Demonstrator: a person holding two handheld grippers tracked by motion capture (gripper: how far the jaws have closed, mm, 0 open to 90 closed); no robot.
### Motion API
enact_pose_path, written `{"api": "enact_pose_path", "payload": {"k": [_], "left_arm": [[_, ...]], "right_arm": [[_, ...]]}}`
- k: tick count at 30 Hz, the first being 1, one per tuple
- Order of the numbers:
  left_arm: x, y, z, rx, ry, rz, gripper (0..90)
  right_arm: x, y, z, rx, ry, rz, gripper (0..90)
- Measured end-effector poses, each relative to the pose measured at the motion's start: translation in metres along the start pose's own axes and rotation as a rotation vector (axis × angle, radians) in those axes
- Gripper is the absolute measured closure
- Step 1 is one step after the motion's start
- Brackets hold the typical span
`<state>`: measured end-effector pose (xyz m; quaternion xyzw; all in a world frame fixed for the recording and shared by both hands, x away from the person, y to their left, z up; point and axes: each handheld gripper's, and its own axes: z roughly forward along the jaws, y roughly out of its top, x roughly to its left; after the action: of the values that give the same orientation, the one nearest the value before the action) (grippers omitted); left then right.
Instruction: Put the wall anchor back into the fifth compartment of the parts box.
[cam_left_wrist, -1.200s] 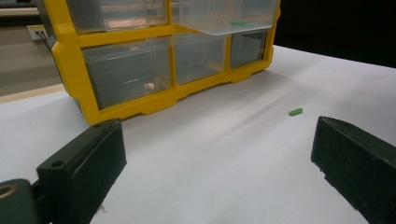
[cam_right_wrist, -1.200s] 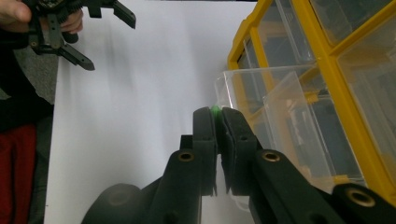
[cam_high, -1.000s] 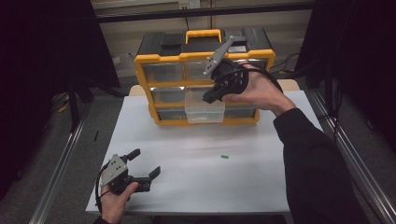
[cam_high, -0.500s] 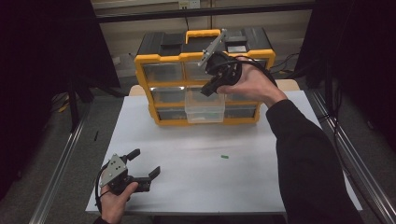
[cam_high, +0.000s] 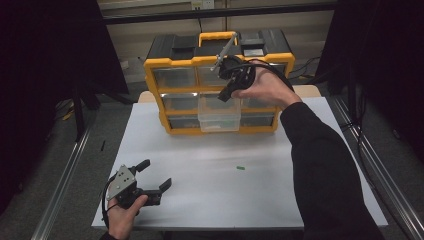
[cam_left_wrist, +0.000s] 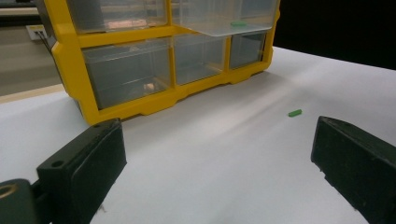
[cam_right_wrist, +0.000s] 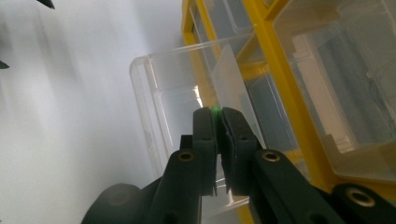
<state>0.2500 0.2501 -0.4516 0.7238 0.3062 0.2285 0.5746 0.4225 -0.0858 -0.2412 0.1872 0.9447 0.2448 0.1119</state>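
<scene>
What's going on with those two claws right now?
Right gripper shut on green piece, above open drawer. Left gripper open, low over table. Second green piece lies loose. Nothing blocking.

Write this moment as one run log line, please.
right gripper: shut on small green piece, above open clear drawer | left gripper: open, on table

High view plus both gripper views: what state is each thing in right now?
Middle drawer: pulled out of the organizer, one green piece inside.
Other drawers: pushed in.
Right claw: shut on a small green piece, above the open drawer.
Left claw: open, empty, low over the table.
Loose green piece: lying on the table.
</scene>
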Motion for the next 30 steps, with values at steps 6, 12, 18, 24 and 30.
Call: {"api": "enact_pose_path", "payload": {"k": [6, 12, 18, 24, 30], "left_arm": [[0.0, 0.0, 0.0, -0.007, -0.009, -0.004, 3.1], [0.0, 0.0, 0.0, -0.001, 0.0, 0.002, 3.1], [0.0, 0.0, 0.0, -0.004, -0.008, -0.001, 3.1], [0.0, 0.0, 0.0, 0.005, 0.002, 0.006, 3.1], [0.0, 0.0, 0.0, -0.004, -0.006, 0.001, 3.1]], "right_arm": [[-0.003, 0.0, 0.008, 0.029, -0.002, 0.008, 84.7], [-0.002, 0.002, 0.013, 0.05, 0.004, 0.015, 84.7], [-0.003, 0.002, 0.025, 0.096, 0.029, 0.006, 84.7], [-0.002, 0.002, 0.037, 0.128, 0.041, 0.01, 84.7], [-0.003, -0.002, 0.046, 0.161, 0.044, 0.011, 84.6]]}}
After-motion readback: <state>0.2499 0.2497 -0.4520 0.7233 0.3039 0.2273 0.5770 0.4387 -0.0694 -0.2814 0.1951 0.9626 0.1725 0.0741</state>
